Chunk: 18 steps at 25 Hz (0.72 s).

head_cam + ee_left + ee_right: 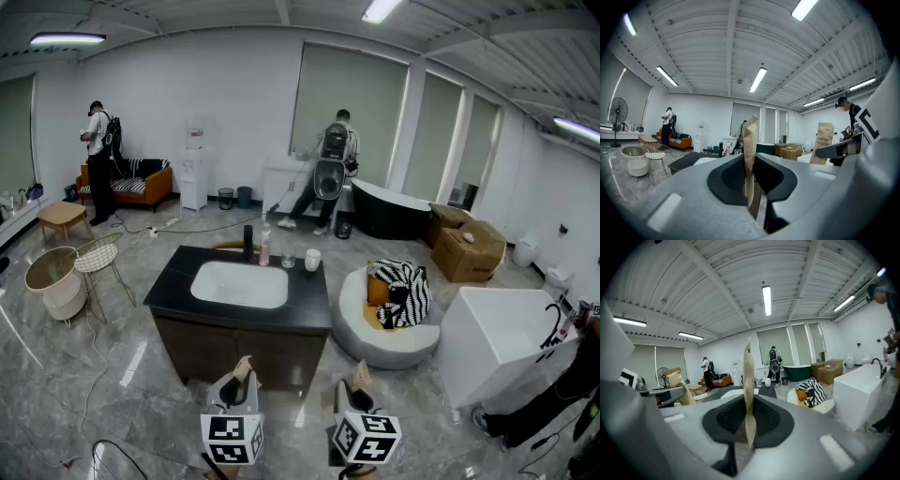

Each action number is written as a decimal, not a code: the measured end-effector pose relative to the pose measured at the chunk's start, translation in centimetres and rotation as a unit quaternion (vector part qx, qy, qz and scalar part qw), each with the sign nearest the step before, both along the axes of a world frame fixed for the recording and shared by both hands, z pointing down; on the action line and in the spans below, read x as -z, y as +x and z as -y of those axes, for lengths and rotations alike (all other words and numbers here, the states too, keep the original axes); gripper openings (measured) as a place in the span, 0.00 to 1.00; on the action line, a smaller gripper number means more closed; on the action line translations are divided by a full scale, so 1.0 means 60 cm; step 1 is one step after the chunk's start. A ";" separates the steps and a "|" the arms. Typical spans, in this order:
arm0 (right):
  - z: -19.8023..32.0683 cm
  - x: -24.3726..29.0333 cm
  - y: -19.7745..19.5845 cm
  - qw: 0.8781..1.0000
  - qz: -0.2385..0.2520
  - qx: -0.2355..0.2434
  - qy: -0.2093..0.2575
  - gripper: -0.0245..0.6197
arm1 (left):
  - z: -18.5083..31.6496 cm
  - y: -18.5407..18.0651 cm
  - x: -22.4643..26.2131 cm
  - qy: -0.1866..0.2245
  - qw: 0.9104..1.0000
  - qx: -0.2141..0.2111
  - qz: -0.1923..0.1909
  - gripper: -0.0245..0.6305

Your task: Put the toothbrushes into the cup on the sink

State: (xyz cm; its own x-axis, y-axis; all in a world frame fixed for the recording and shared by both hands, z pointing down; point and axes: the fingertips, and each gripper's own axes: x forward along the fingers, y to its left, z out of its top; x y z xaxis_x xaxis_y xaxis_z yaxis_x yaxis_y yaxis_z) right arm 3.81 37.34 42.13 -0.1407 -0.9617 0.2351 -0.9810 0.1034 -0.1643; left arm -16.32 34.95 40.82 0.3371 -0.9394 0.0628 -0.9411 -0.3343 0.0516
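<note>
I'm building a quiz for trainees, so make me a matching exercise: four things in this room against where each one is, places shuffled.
Things: 1 white cup; 2 striped cushion; 3 cardboard boxes; 4 toothbrush pack.
Places: A on the round white seat; B gripped in the left claw; C on the black counter; D on the floor beside the black bathtub.
Pairs: 1-C, 2-A, 3-D, 4-B.

A black-topped vanity stands on the grey marble floor, its white basin sunk into the middle of the counter. Along the counter's back edge, from the basin's 12 o'clock round to 2 o'clock, stand a black faucet, a pink bottle, a clear glass and a white cup, close together in a row.
</note>
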 end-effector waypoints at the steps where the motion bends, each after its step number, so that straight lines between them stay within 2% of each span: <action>1: -0.001 0.001 -0.005 1.000 0.000 0.000 0.000 0.11 | -0.001 -0.003 0.000 0.000 1.000 -0.001 0.000 0.10; 12: -0.018 0.006 -0.045 1.000 0.024 0.001 0.009 0.11 | -0.021 -0.038 -0.006 -0.005 1.000 -0.007 0.002 0.10; 18: -0.024 -0.004 -0.051 1.000 0.025 -0.012 -0.002 0.11 | -0.018 -0.043 -0.017 -0.011 1.000 -0.017 -0.005 0.10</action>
